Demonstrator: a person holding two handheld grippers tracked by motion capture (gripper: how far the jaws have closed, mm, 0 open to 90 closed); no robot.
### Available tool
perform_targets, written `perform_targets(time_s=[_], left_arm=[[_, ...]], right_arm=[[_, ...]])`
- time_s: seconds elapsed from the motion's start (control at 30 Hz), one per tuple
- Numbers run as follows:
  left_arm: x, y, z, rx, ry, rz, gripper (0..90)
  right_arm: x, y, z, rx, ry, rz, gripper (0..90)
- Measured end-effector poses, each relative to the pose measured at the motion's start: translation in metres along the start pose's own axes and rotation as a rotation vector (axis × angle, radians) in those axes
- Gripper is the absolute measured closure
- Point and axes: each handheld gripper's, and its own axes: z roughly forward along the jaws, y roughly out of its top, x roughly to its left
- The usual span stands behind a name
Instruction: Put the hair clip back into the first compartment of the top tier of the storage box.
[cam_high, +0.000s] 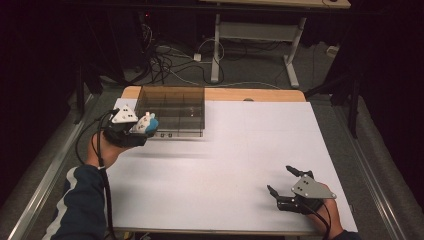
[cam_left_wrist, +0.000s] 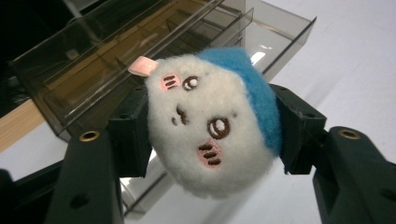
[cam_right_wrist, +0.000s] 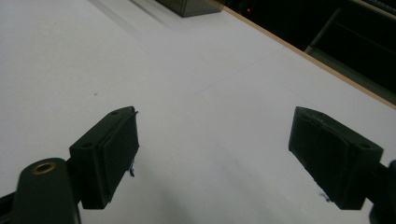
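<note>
A small white plush toy (cam_left_wrist: 212, 126) with a stitched face and a blue patch is clamped between the black jaws of my left gripper (cam_left_wrist: 212, 135). In the high view that left gripper (cam_high: 142, 127) hangs at the table's left, holding the plush toy (cam_high: 148, 123) just beside the front left corner of a clear smoky plastic compartment box (cam_high: 172, 111). The same box (cam_left_wrist: 154, 51) lies behind the toy in the left gripper view. My right gripper (cam_high: 281, 180) rests near the front right of the table, jaws wide apart, and nothing lies between the right gripper (cam_right_wrist: 212, 161) pads.
The white table top (cam_high: 235, 150) stretches between the two grippers, with a wooden strip (cam_high: 260, 94) along its far edge. Beyond it are a desk frame (cam_high: 255, 35) and tangled cables (cam_high: 165, 60) on the floor.
</note>
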Motion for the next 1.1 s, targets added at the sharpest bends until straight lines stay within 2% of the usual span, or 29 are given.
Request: perform_targets(time_s=[0.1,0.17,0.27,0.4,0.5,0.6,0.67,0.77,0.93,1.1], left_arm=[[0.01,0.004,0.009,0.02,-0.015,0.006,37.2],[0.017,0.005,0.016,0.031,-0.047,-0.01,37.1],[0.025,0.006,0.028,0.077,-0.052,-0.005,36.2],[0.032,0.006,0.037,0.093,-0.076,-0.01,35.7],[0.037,0.003,0.044,0.118,-0.07,-0.032,34.2],[0.042,-0.001,0.047,0.123,-0.057,-0.061,32.1],[0.046,-0.004,0.048,0.118,-0.074,-0.081,32.0],[0.049,-0.006,0.048,0.116,-0.065,-0.103,28.9],[0.05,-0.006,0.05,0.124,-0.028,-0.107,20.8],[0.05,-0.006,0.047,0.112,-0.006,-0.113,21.9]], right_arm=[[0.001,0.0,0.001,0.002,0.002,-0.006,17.0],[0.001,0.0,0.002,0.006,0.002,-0.006,17.0],[0.001,-0.001,0.002,0.011,0.003,-0.007,17.0],[-0.001,-0.002,0.002,0.013,-0.003,-0.001,17.3],[-0.001,-0.002,0.003,0.016,-0.004,0.002,17.5],[0.0,-0.003,0.003,0.018,-0.003,-0.003,17.5],[-0.001,-0.003,0.003,0.017,-0.008,-0.001,17.7],[-0.001,-0.003,0.003,0.016,-0.009,0.004,17.8],[0.0,-0.003,0.004,0.021,-0.005,0.0,17.9],[0.0,-0.003,0.005,0.021,-0.004,0.001,17.9]])
